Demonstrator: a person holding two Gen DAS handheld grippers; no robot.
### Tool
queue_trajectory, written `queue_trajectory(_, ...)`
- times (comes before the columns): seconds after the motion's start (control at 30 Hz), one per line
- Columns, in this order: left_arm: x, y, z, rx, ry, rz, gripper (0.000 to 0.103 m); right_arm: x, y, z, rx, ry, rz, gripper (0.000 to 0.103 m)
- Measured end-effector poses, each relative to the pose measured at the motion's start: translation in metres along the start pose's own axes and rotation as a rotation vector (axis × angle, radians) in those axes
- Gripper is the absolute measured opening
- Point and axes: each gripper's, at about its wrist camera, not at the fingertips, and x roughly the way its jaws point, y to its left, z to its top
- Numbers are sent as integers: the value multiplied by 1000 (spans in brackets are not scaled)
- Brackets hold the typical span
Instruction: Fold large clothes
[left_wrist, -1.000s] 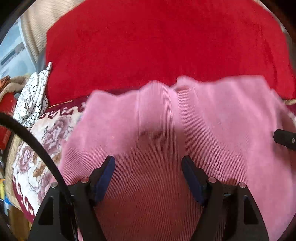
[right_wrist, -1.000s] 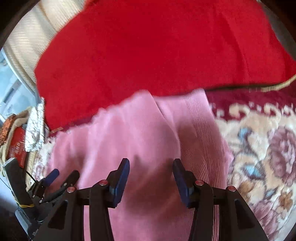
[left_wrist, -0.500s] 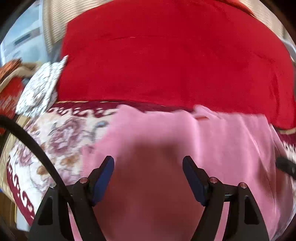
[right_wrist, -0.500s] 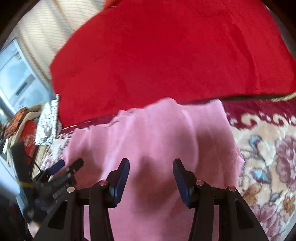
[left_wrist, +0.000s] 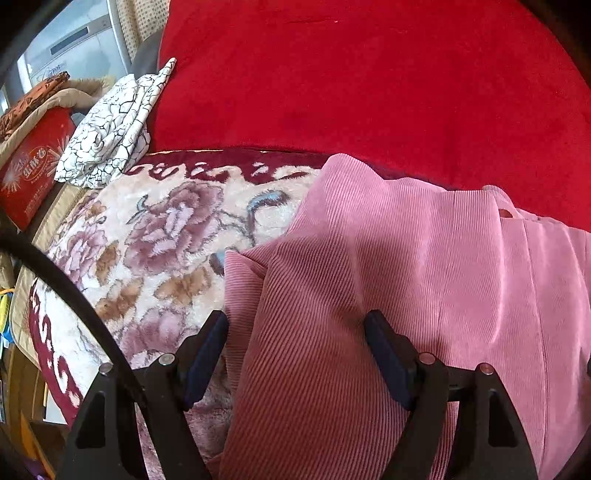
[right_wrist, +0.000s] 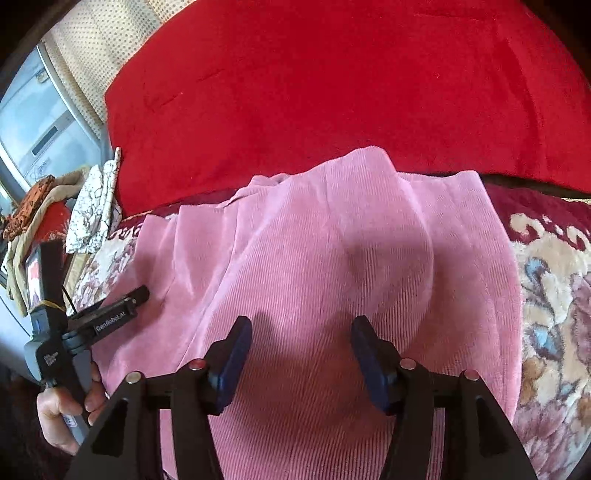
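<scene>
Looking down past our own fingers first, we see the left gripper (left_wrist: 295, 354) standing wide over the left margin of the pink corduroy garment (left_wrist: 406, 277); its left pad hangs just off the cloth's edge, above the floral blanket (left_wrist: 155, 251), its right pad above the ribbed cloth, and nothing is pinched between them; the right gripper (right_wrist: 301, 360) is spreading its jaws at this moment, with pink cloth beneath the gap but none gripped, so we hold nothing in either tool.

The garment lies on the blanket in front of us, already doubled at least once, we judge: at the left margin an upper layer overlaps a lower one, whose edge peeps out beside it; further out a raised ridge (right_wrist: 365, 166) and several long creases run toward the far edge, so the stack is not yet flat or square; we cannot tell how many folds it holds.

In the right wrist view the left gripper (right_wrist: 122, 310) and the hand (right_wrist: 62, 406) carrying it sit at the garment's left side.

Beyond the garment lies the red blanket (left_wrist: 369, 81), its near edge just behind the pink cloth; a crackle-print cloth (left_wrist: 110, 129) sits well apart at far left.

What remains, in our judgement, is smoothing and probably another fold.
</scene>
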Motion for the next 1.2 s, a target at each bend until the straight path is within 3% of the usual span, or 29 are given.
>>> queue_trajectory(0.2,-23,0,4,4,-92,-22,77,-21,-18,9,77,-95,-31,60)
queue_trajectory(0.33,-37,-19,-1,80,-154,-58,77,-15,-41,10,153,-68,-71,60)
queue_trajectory(0.43,-25,-38,-6,151,-106,-51,80,0,-49,7,171,-4,-91,60)
queue_trajectory(0.5,-10,-50,-12,201,-50,-1,83,4,-46,5,149,-1,-109,60)
queue_trajectory(0.6,-9,-57,-14,240,-65,31,84,-2,-42,6,131,-12,-111,60)
queue_trajectory(0.83,-6,-52,-13,225,-51,-1,89,-27,-52,10,184,-101,-79,60)
queue_trajectory(1.03,-4,-58,-16,252,-57,1,94,-6,-77,10,266,-9,-75,61)
queue_trajectory(1.2,-3,-60,-21,268,-74,-4,97,0,-70,12,232,-9,-93,61)
